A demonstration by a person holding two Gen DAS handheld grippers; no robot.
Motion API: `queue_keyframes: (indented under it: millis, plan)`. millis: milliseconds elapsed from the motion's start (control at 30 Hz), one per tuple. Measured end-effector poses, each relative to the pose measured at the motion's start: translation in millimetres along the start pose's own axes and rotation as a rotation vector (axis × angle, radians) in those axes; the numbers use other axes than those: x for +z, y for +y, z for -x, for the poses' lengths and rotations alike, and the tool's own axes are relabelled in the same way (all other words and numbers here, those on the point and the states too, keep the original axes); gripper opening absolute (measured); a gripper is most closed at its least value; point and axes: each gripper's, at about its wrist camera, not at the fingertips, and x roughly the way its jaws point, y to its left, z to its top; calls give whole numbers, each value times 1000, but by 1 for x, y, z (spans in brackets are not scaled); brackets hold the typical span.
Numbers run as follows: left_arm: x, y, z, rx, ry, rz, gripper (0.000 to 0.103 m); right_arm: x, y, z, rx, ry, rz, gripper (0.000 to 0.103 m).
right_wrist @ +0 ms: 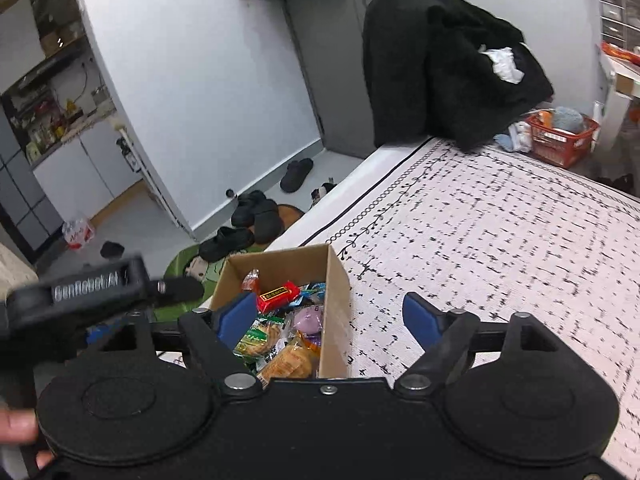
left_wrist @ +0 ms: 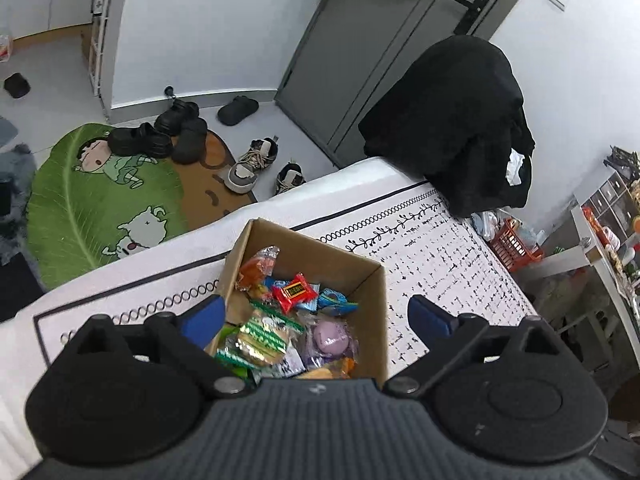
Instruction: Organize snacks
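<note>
A brown cardboard box (left_wrist: 372,304) stands on a bed with a white patterned cover (left_wrist: 452,264). It holds several wrapped snacks: a red packet (left_wrist: 289,292), green-wrapped biscuits (left_wrist: 262,336), a purple sweet (left_wrist: 331,338). My left gripper (left_wrist: 316,316) is open and empty, its blue pads spread just above the box. In the right wrist view the box (right_wrist: 338,308) shows with the red packet (right_wrist: 278,295). My right gripper (right_wrist: 330,316) is open and empty over the box's right wall. The left gripper's body (right_wrist: 92,292) shows at the left.
A black garment pile (left_wrist: 452,120) lies on the bed's far corner. A red basket (right_wrist: 560,138) stands beyond the bed. Shoes (left_wrist: 252,164) and a green cartoon rug (left_wrist: 104,200) lie on the floor by a grey door (left_wrist: 384,40).
</note>
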Motion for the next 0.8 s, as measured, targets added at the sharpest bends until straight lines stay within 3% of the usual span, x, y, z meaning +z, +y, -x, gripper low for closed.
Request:
queue_keyframes:
  millis: [300, 800]
  plan:
    - [-35, -36, 49, 19, 7, 6, 98, 2, -25, 51, -5, -45, -35, 90]
    - [-70, -74, 130, 66, -97, -43, 103, -13, -51, 139, 55, -91, -35, 101]
